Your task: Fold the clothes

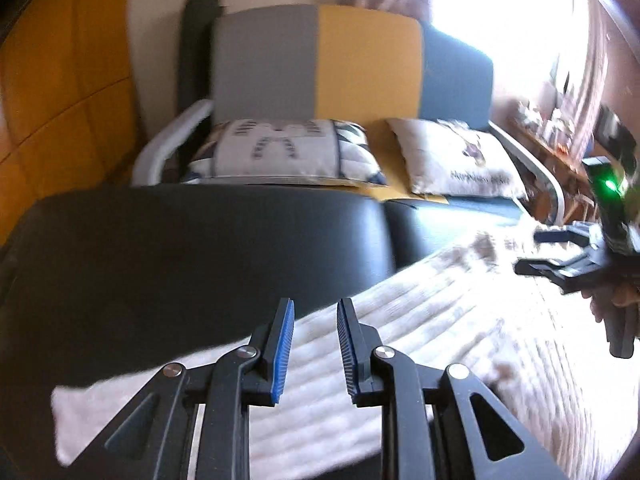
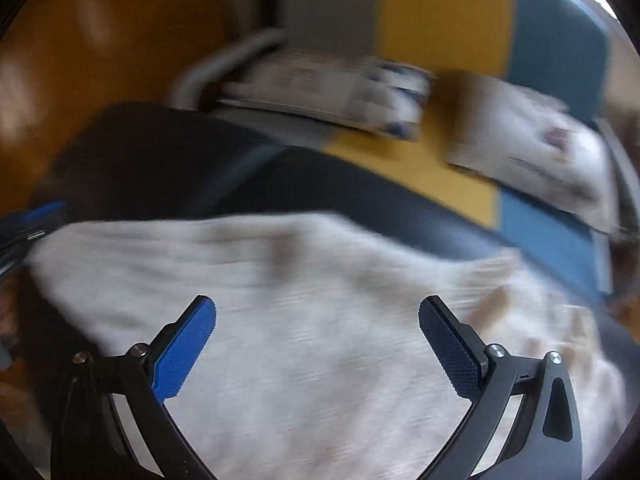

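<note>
While spread across the dark padded surface (image 1: 168, 248), lies a cream ribbed knit garment (image 1: 420, 320), reaching out ahead of and under both pairs of jaws. Likely handles soft and limp, light to middling in weight, with enough nap to grip well on the ridged pads; probably sags and stretches if lifted by one point. Best taken at an edge or corner, pinching the knit rather than pressing on its flat middle. Looks pale, fuzzy, ribbed in long parallel lines, with faint brownish patches toward the far edge; whether spread single or already doubled over cannot be told through the blur. Left gripper (image 1: 314, 346): jaws parted by a narrow gap, nothing between them, the garment's near edge just beyond the tips. Right gripper (image 2: 316, 344): jaws splayed wide, holding nothing, hovering over the knit's middle.
</note>
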Tool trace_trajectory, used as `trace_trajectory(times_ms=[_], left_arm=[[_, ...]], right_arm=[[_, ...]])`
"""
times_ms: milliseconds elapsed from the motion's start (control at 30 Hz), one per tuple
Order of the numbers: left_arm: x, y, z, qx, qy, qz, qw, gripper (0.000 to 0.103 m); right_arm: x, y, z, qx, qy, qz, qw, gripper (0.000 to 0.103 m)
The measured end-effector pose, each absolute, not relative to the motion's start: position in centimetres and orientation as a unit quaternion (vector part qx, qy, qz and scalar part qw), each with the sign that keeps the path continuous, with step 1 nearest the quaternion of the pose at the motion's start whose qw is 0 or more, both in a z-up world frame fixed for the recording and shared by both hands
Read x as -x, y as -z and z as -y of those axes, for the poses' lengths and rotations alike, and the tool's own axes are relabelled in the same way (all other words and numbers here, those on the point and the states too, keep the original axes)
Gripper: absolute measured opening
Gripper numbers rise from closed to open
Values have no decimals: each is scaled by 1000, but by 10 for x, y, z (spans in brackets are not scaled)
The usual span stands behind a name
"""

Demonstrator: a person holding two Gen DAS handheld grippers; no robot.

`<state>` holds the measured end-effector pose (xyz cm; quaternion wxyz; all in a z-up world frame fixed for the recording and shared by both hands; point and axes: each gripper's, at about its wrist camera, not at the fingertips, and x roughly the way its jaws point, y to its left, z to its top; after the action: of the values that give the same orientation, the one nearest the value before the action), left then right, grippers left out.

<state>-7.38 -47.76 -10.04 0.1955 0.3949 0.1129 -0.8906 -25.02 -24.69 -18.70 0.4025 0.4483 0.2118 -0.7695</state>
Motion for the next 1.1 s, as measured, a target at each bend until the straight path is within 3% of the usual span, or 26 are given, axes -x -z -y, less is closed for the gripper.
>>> trace_trajectory(times_ms=[133,300,433,600,800,1100], left_arm=[[101,120,461,-412,883,-121,187,22],[86,146,460,-418,867,-154,225,23],[73,139,469,-403,863,-180,246,23],[46,130,482,-387,859,-185,278,23],[4,134,503,-387,843,-208,310,23],[-92,137,569,-387,797,-210,414,24]], right_arm=[[277,202,248,-461,803,-212,313,103],[283,214,249,-462,815,-192,293,103],[285,208,248,-462,815,-181,301,103],[255,187,242,-433,800,-165,380,103],[251,216,280,-469,787,-207,345,103],[199,188,265,-444,772,-198,409,103]])
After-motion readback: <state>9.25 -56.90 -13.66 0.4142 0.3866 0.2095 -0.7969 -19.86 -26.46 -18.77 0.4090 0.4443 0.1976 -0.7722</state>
